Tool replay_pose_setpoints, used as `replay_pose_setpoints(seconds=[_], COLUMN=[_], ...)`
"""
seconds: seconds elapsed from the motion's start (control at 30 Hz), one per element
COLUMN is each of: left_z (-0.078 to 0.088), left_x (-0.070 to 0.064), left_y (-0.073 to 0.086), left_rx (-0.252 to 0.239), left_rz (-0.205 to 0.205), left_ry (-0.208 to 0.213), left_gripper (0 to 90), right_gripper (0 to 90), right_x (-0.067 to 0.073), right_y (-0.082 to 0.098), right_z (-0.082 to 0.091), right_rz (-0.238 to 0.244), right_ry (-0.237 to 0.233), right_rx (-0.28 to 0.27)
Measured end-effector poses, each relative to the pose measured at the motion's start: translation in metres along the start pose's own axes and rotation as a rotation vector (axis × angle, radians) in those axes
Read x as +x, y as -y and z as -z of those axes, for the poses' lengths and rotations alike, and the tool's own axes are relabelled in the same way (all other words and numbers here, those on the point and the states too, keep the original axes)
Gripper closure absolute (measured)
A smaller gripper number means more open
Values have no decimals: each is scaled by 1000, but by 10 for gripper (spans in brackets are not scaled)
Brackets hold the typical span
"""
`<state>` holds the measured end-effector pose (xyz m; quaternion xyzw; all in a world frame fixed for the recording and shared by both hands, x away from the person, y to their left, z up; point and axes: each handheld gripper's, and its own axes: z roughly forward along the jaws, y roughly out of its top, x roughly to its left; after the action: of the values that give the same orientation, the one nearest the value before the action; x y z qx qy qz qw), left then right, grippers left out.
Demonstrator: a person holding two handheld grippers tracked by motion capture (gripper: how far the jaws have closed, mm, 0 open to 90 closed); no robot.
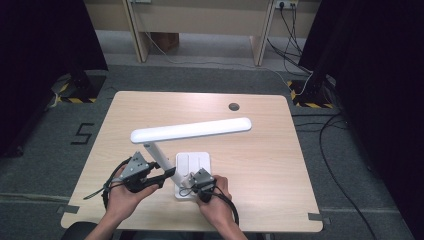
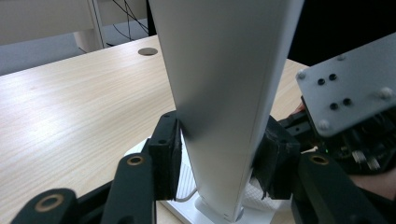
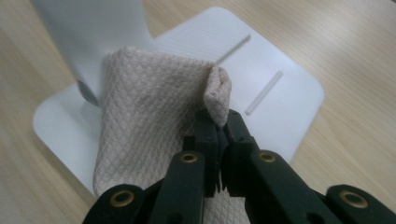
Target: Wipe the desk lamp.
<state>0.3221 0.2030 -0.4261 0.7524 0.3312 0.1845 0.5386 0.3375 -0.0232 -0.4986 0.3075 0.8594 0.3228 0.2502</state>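
A person sits at a light wooden table (image 1: 250, 165) with a two-jaw gripper in each hand, working on a white desk lamp (image 1: 190, 130). The lamp stands near the table's front edge, close to the person, with its flat square base (image 1: 192, 162) on the tabletop, a slanted stem (image 1: 157, 155) rising from it, and a long light bar stretching out level above. The left gripper (image 1: 167, 175) clamps the stem low down, just above the base; in the left gripper view its two black pads (image 2: 170, 154) press against either side of the white stem (image 2: 224, 93). The right gripper (image 1: 197, 187) sits at the near edge of the base, its jaws pinched tight on a fold of beige quilted cloth (image 3: 149, 121). The cloth lies draped over the base (image 3: 280, 102), touching the foot of the stem.
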Motion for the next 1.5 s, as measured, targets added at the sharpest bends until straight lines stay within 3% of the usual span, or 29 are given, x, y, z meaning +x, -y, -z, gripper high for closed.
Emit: replay_pose_setpoints(seconds=[0.5, 0.7, 0.83, 1.03, 1.2, 1.37, 1.5], left_z=[2, 6, 8, 8, 7, 7, 7], left_x=[1, 5, 6, 6, 6, 6, 6], left_y=[0, -1, -1, -1, -1, -1, -1], left_rx=[1, -3, -5, -6, -9, -4, -4], left_rz=[-9, -11, -12, -18, -18, -21, -23], left_ry=[-7, -36, -39, -39, -40, -42, -43], left_gripper=[559, 578, 587, 587, 586, 586, 587], right_gripper=[874, 874, 873, 872, 872, 872, 872], right_x=[-27, -31, -28, -17, -14, -15, -13], right_y=[11, -14, -40, -54, -51, -48, -48], right_z=[9, 13, 3, -20, -32, -33, -35], right_rz=[-53, -47, -17, 12, 36, 36, 68], right_ry=[68, 67, 60, -24, -142, -193, -223], right_rx=[37, -32, -68, -52, -49, -43, -25])
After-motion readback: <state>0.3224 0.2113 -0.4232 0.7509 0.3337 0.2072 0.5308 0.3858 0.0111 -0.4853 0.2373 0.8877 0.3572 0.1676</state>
